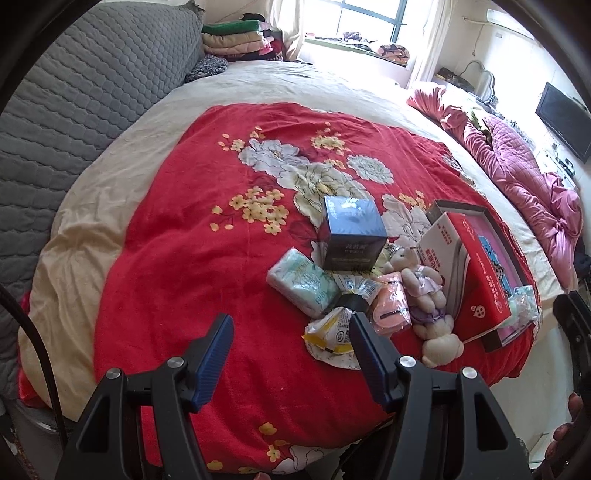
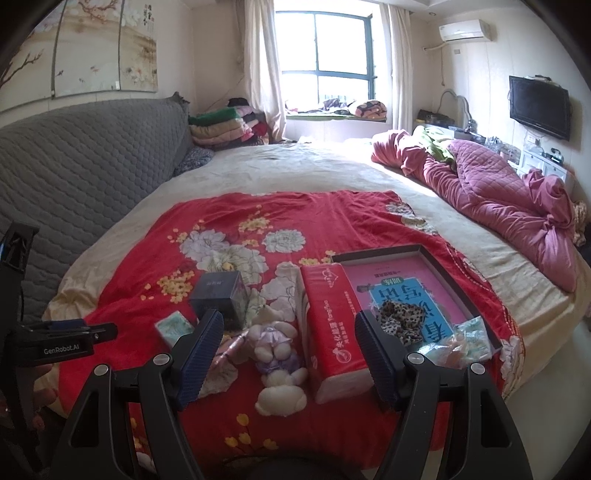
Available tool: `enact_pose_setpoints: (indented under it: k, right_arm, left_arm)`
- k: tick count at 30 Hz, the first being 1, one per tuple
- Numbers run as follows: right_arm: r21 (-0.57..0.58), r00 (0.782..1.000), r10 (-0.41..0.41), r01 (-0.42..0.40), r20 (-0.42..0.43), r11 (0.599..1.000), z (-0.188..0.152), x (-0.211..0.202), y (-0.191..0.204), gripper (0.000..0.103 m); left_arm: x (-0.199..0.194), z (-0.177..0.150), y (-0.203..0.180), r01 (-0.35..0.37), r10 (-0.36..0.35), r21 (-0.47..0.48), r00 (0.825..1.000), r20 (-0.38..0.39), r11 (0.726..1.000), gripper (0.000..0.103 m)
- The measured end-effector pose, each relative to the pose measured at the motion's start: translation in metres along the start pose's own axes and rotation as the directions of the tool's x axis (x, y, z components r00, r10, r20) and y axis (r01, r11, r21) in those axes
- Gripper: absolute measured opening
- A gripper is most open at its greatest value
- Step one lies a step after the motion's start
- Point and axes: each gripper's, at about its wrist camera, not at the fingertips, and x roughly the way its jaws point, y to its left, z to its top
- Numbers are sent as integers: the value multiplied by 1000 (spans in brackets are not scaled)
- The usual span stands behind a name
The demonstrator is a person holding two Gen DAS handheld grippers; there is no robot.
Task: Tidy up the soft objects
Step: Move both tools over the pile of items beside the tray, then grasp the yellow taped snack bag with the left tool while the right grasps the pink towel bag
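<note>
On a bed's red floral blanket [image 2: 332, 218], a white plush bear in a lilac dress [image 2: 275, 347] lies lengthwise, feet toward the empty, open right hand-held gripper [image 2: 290, 356], directly ahead; the left hand-held gripper [image 1: 291, 356], also open and empty, sits left of it.

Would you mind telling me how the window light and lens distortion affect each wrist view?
Left wrist view: the window is blown out, glare washing the far bed; the bed bulges round. Right wrist view: the window is bright but its panes read; walls curve, and the plush bear looks slightly soft.
</note>
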Motion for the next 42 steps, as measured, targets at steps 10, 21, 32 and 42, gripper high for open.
enact_pose_setpoints:
  k: [10,21,32,42]
  right_arm:
    - [-59,995,9,-15,-97,998,-25,34,15,75]
    - [-78,981,54,-70,-188,995,-41,61,33,75]
    - [-87,975,51,-71,-218,994,-46,76,37,75]
    - [-72,970,60,-78,-234,994,-45,87,34,75]
  left_arm:
    - [37,-13,-11,28,-27,8,998,-58,1000,64]
    - [64,-22,-11,71,-70,2,992,-106,997,64]
    - [94,-14,-23,173,-170,13,976,-137,985,69]
    - [114,-11,-26,202,-193,36,967,-167,979,55]
